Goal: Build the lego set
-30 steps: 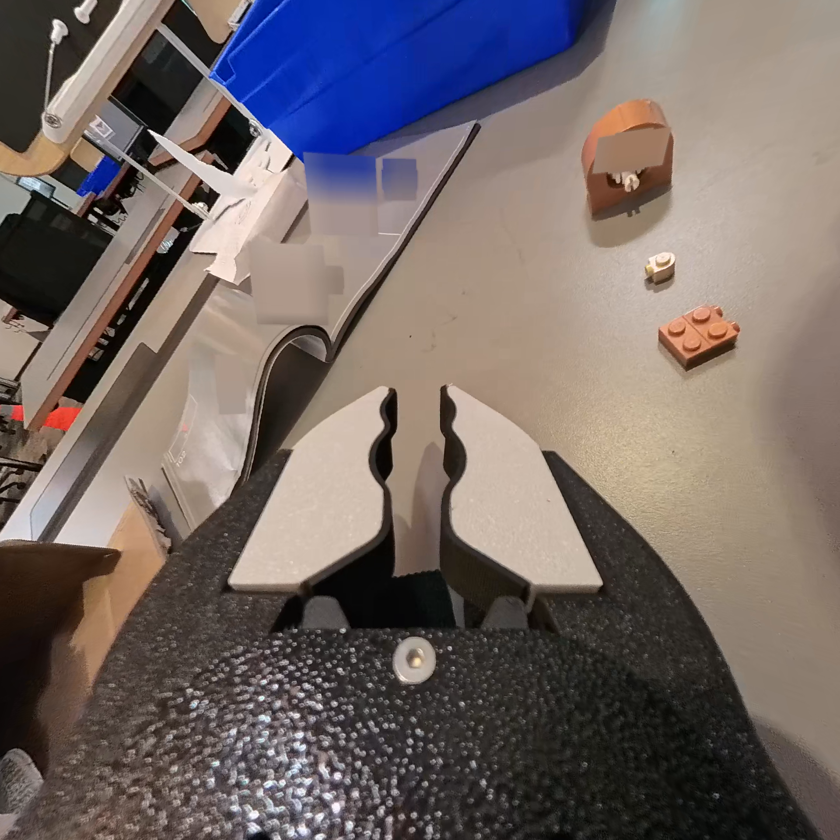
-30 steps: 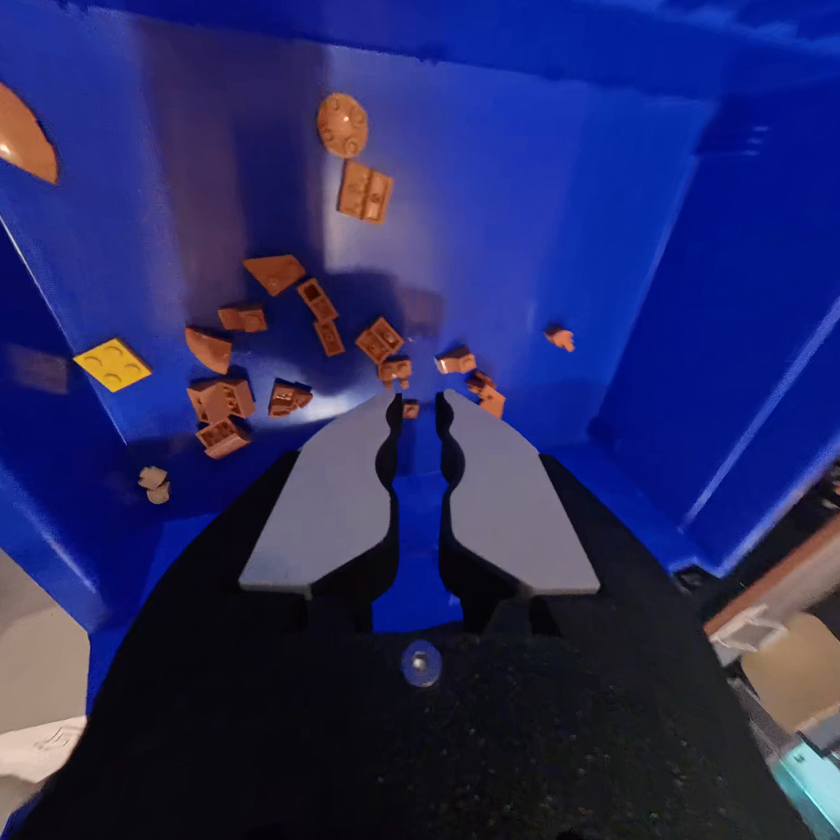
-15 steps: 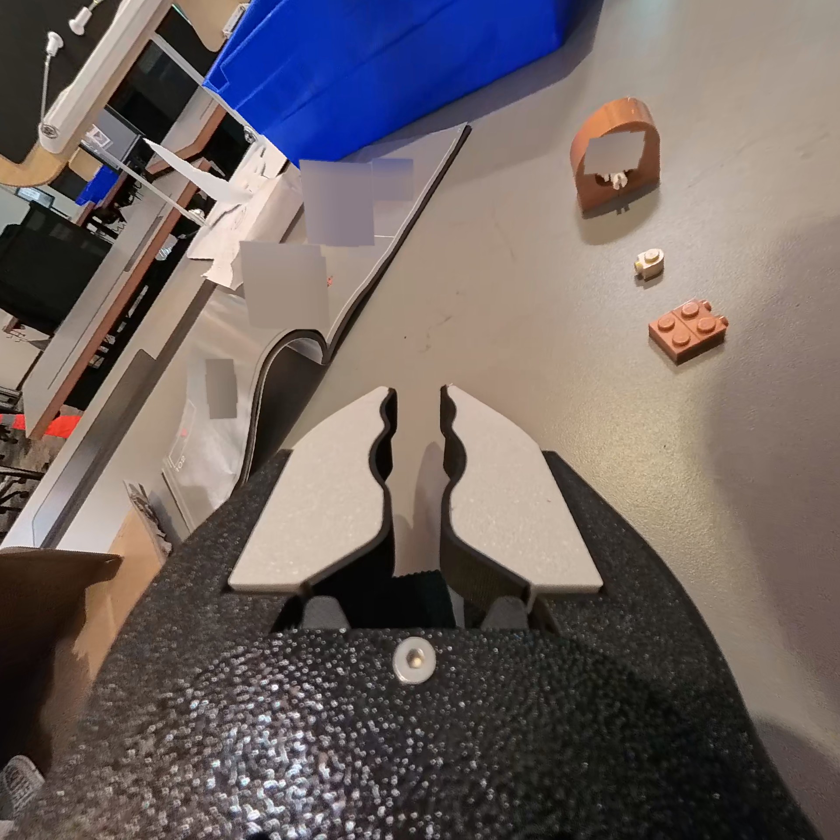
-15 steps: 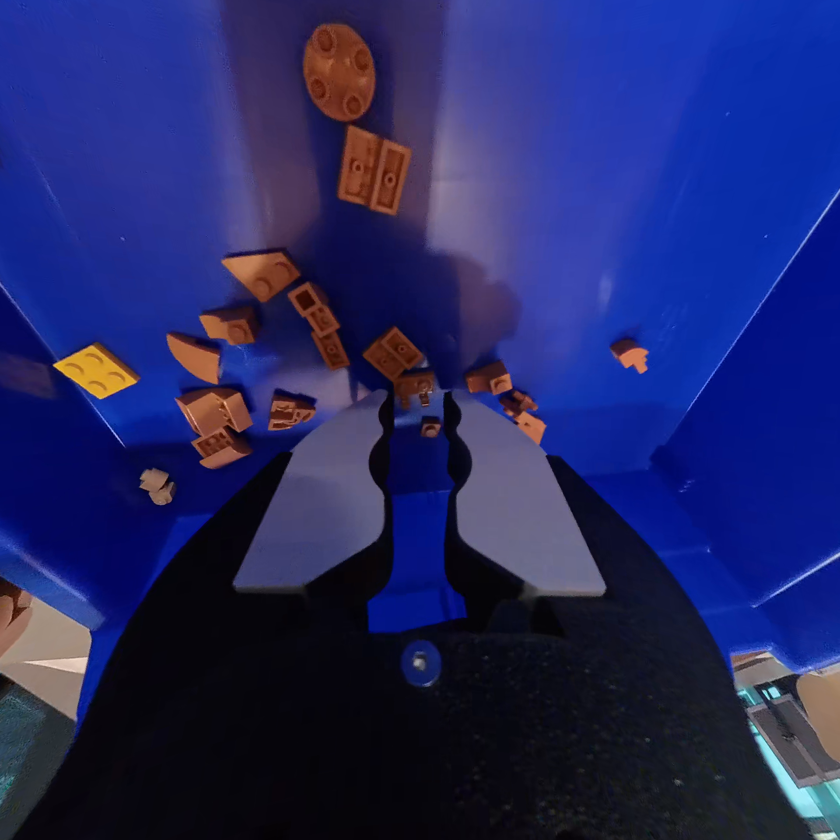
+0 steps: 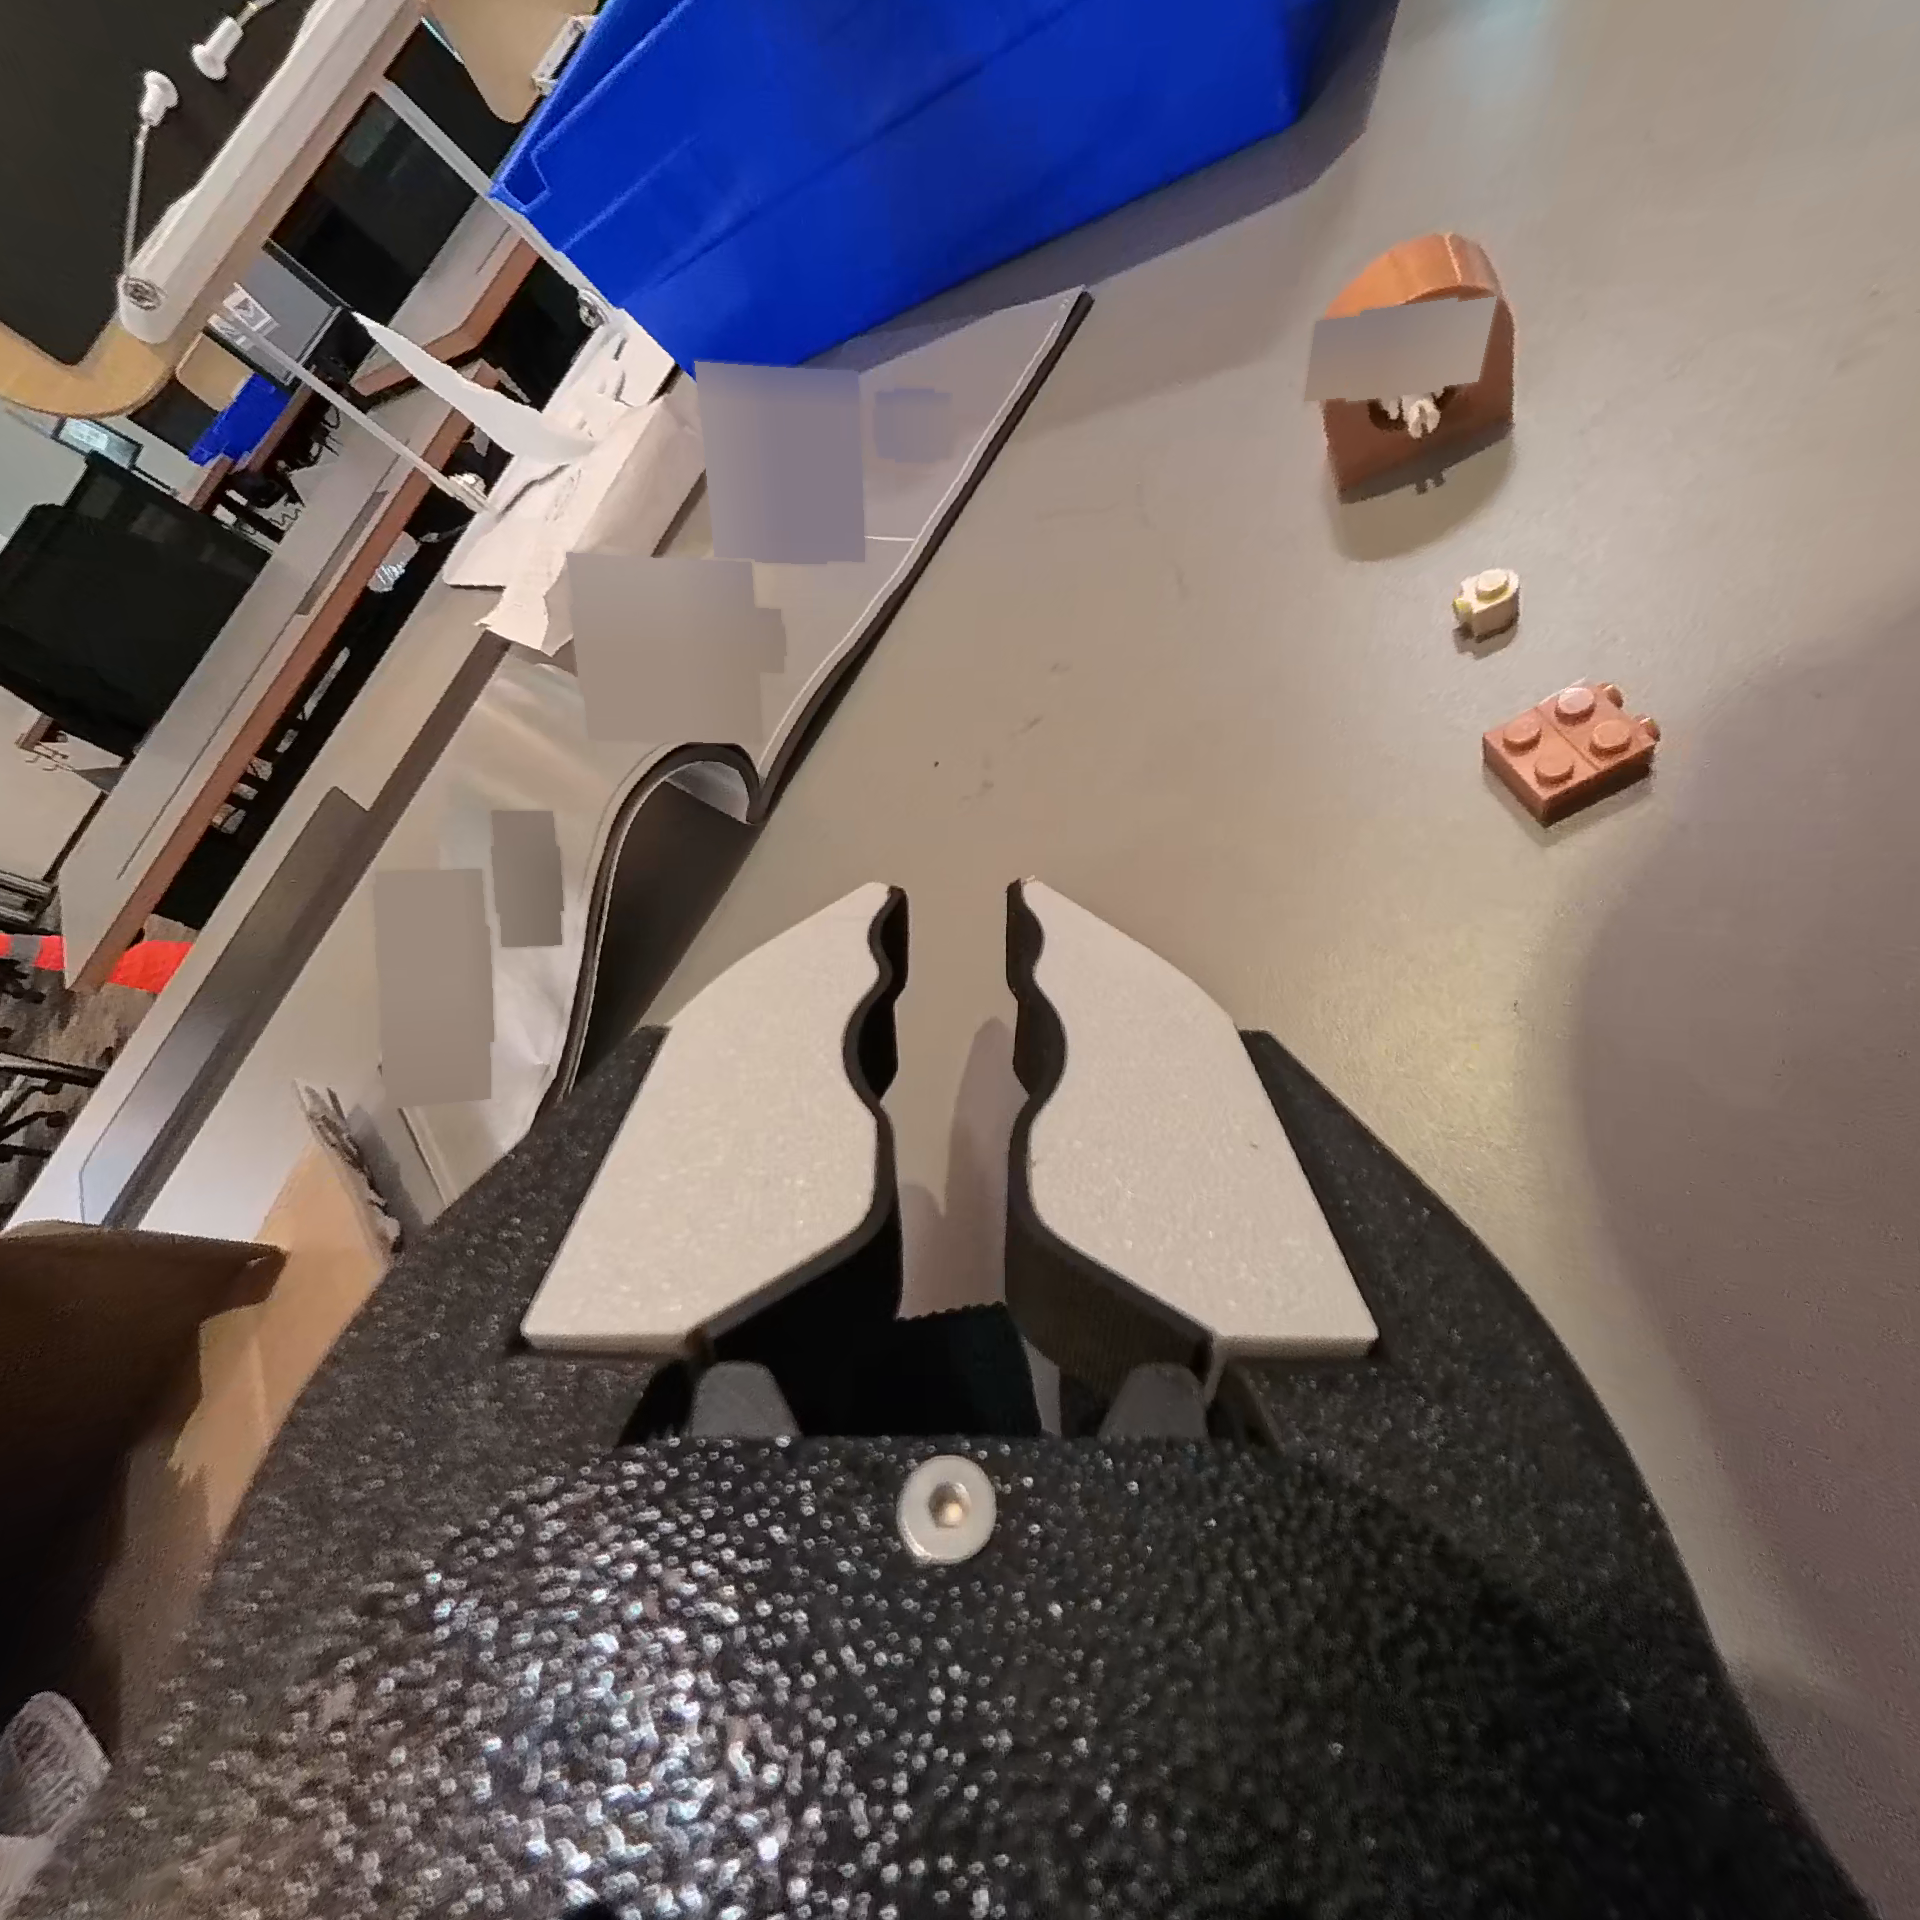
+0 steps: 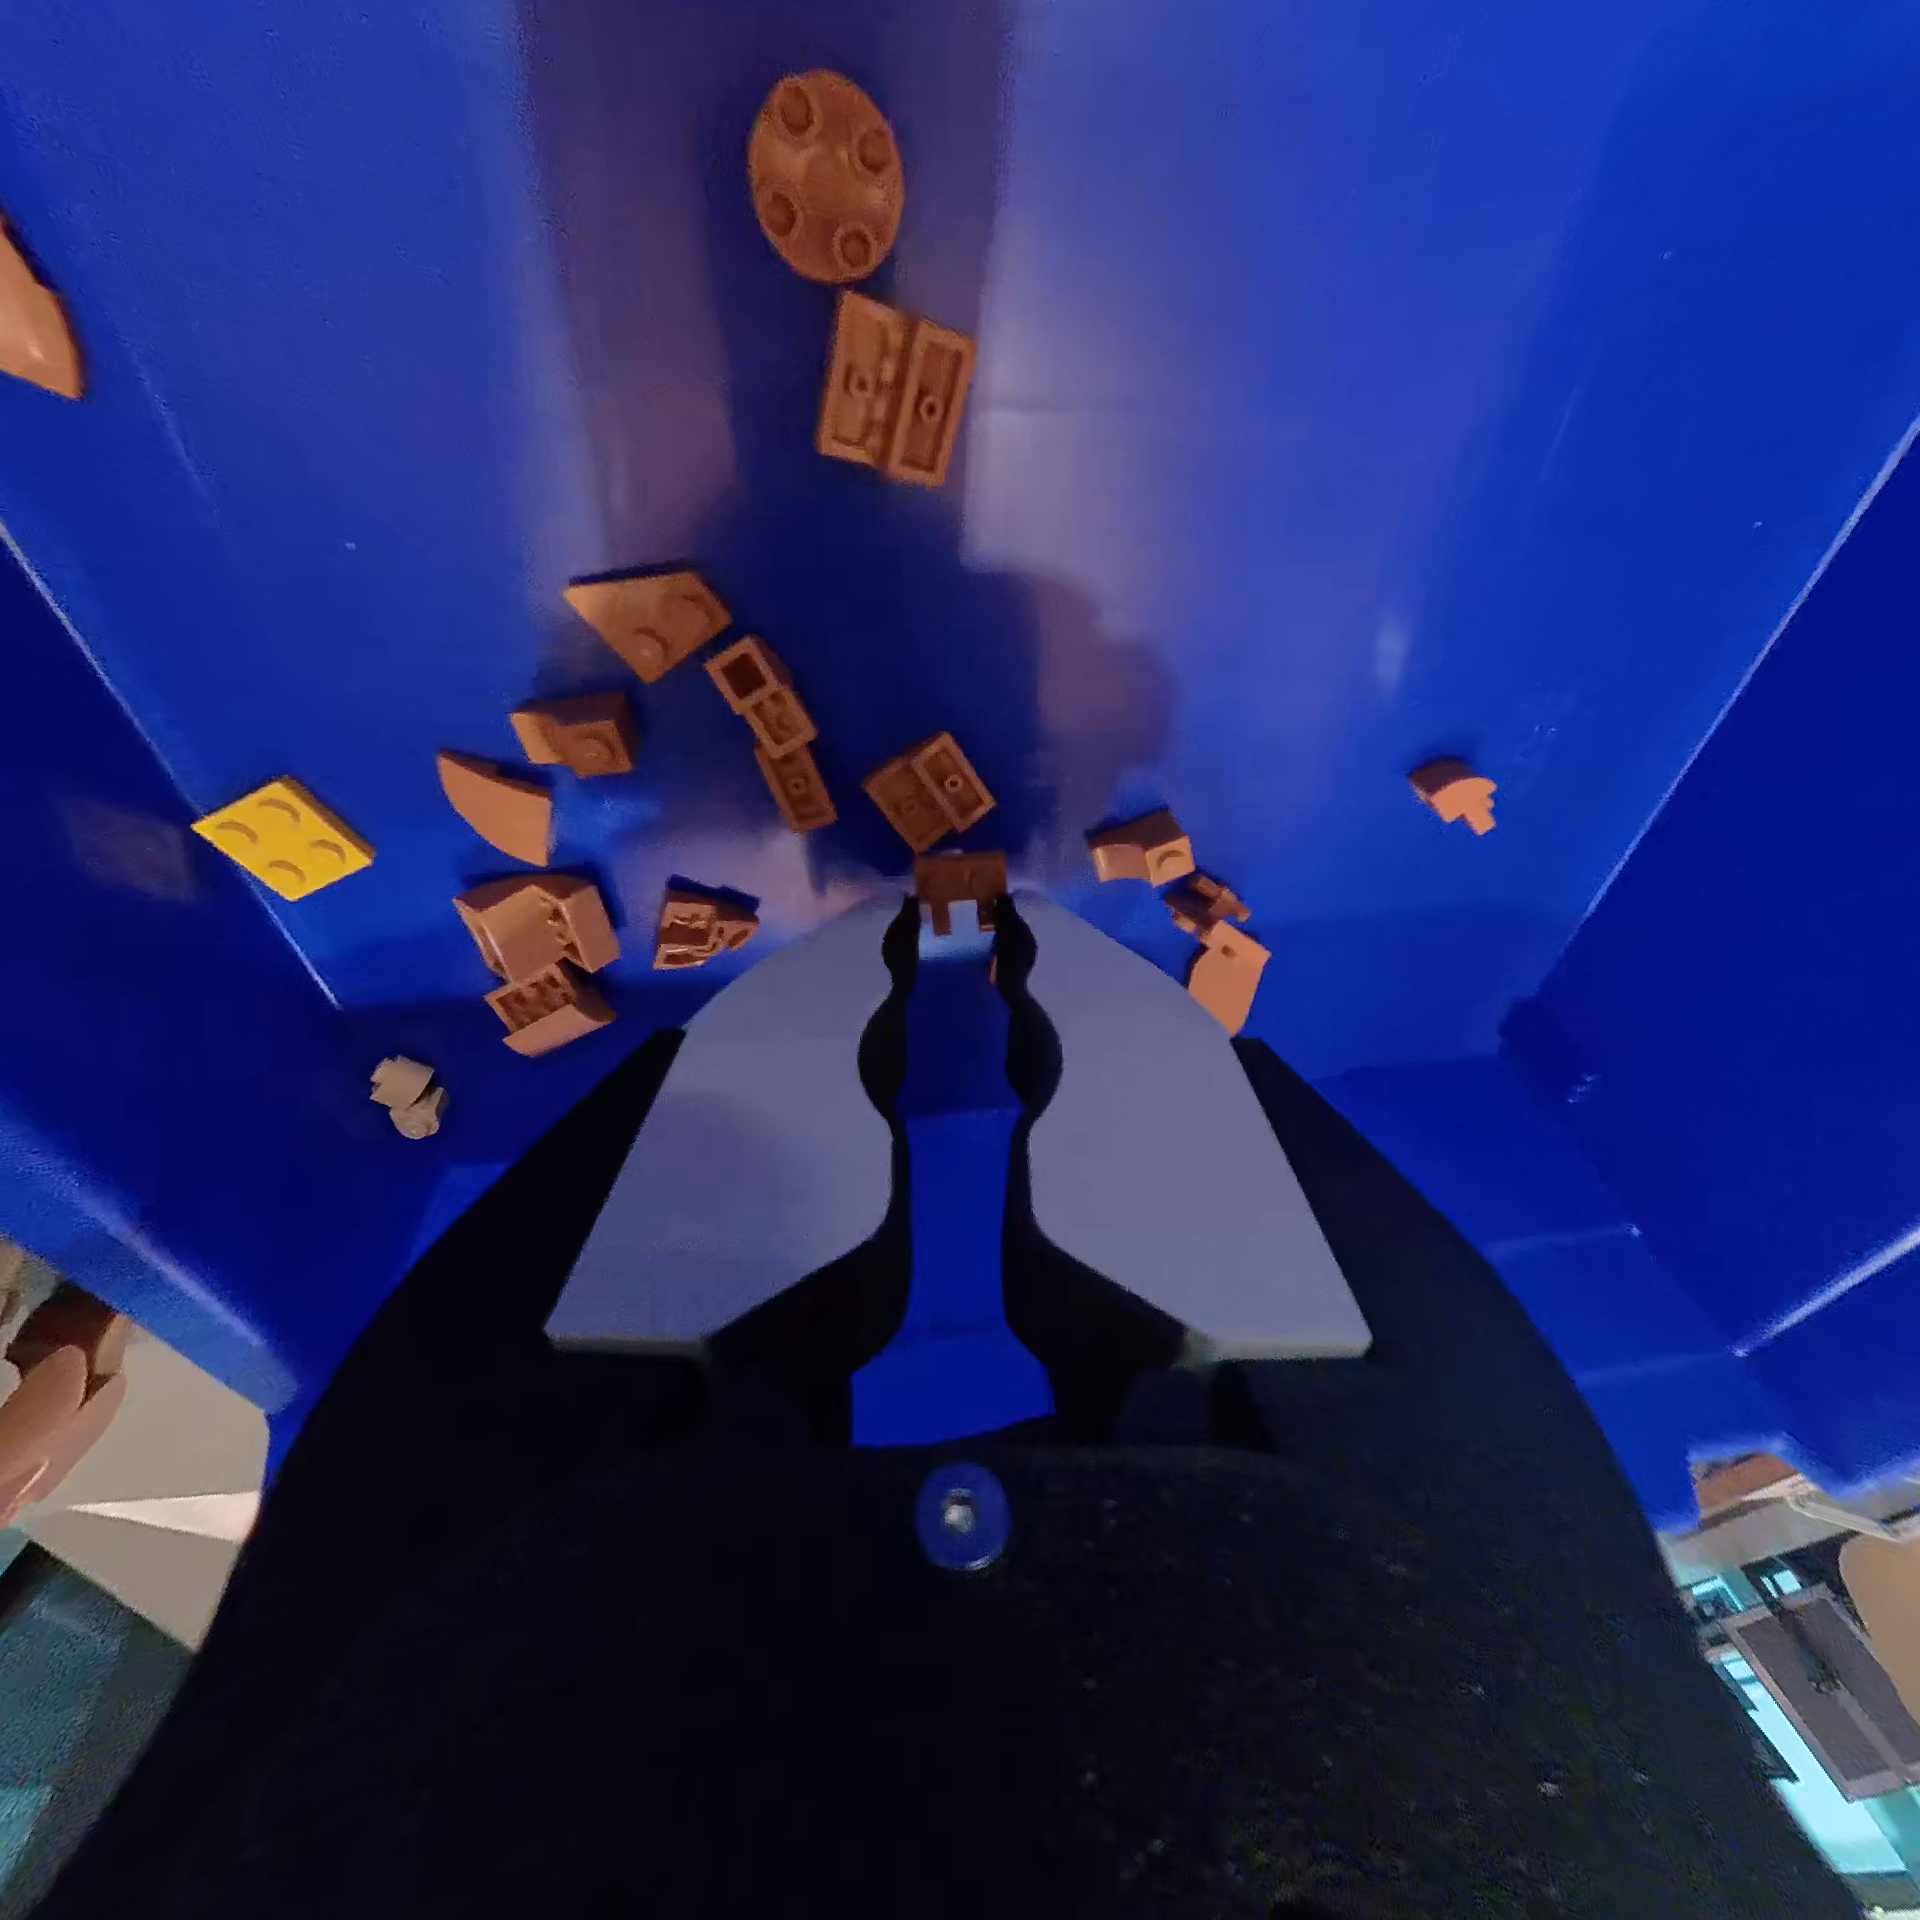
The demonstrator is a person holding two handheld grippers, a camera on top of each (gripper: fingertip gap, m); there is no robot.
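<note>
**Inside the blue bin, a brown piece at the right tool's tips**

Between the tips of the right tool [image 6: 957, 920] sits a small brown brick piece [image 6: 960, 885], both fingertips against its sides; its two short prongs point back toward the camera. Around it, loose brown pieces lie scattered on the floor of the blue bin [image 6: 1455, 416]: a square plate [image 6: 927, 792] just beyond, a round plate [image 6: 825, 175] farther off, a yellow plate [image 6: 283, 837] to the left.

Over the grey desk [image 5: 1247, 1039] the left tool [image 5: 957, 896] hovers with a narrow gap between its fingers, only bare desk showing through. Well to its right lie a brown studded plate [image 5: 1567, 746], a small cream piece [image 5: 1488, 605] and a brown arch [image 5: 1418, 358]. An open booklet [image 5: 914, 520] lies to the left; no writing is legible.
</note>
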